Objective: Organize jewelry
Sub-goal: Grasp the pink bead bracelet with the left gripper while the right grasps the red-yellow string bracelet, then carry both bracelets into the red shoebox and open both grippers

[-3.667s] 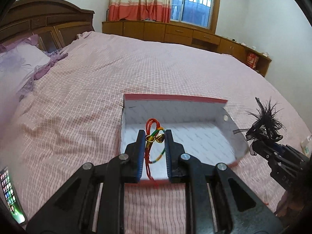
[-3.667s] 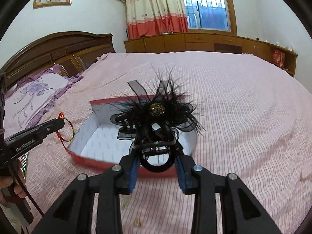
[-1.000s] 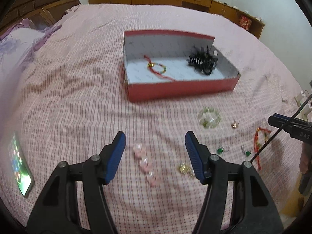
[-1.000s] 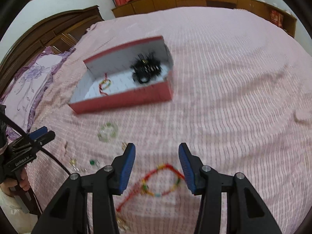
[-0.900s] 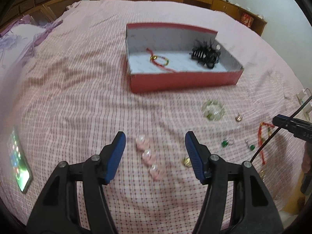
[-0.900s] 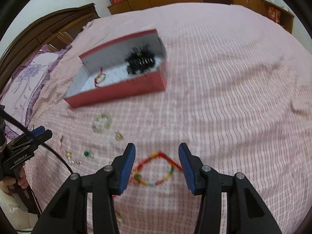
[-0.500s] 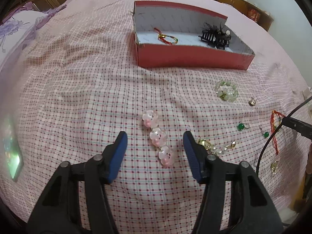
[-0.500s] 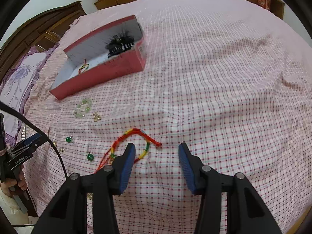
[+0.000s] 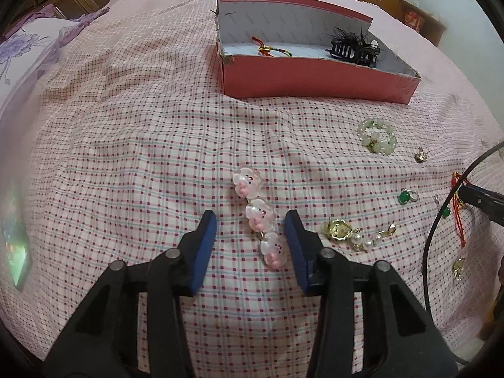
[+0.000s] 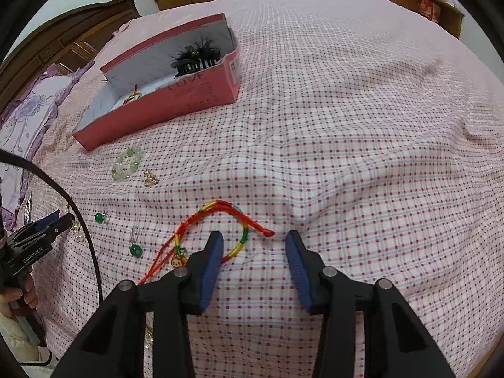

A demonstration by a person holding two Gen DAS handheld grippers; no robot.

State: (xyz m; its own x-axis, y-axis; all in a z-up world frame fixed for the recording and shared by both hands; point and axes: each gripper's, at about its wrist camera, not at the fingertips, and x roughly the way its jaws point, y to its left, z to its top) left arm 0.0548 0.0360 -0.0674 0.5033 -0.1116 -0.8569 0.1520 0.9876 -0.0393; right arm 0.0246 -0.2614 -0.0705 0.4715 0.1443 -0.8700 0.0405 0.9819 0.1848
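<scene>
A red box (image 9: pixel 315 79) on the pink checked bed holds a red cord bracelet (image 9: pixel 272 49) and a black feather hair clip (image 9: pixel 354 47); the box also shows in the right wrist view (image 10: pixel 163 107). My left gripper (image 9: pixel 250 220) is open, its jaws either side of a pink pig-bead hair clip (image 9: pixel 260 217) lying on the bed. My right gripper (image 10: pixel 253 241) is open low over a red, yellow and green cord bracelet (image 10: pixel 220 217), whose loop lies between and left of the jaws.
Loose pieces lie on the bedspread: a pale green bead bracelet (image 9: pixel 376 135), green stone earrings (image 9: pixel 406 196), gold and pearl earrings (image 9: pixel 352 233), a small gold charm (image 9: pixel 421 155). A phone (image 9: pixel 14 249) lies at the left edge. The headboard and pillows are far left.
Both grippers have dropped lower and closer to the bed. The left one now straddles the pig-bead clip. The right one has come down over the cord bracelet.
</scene>
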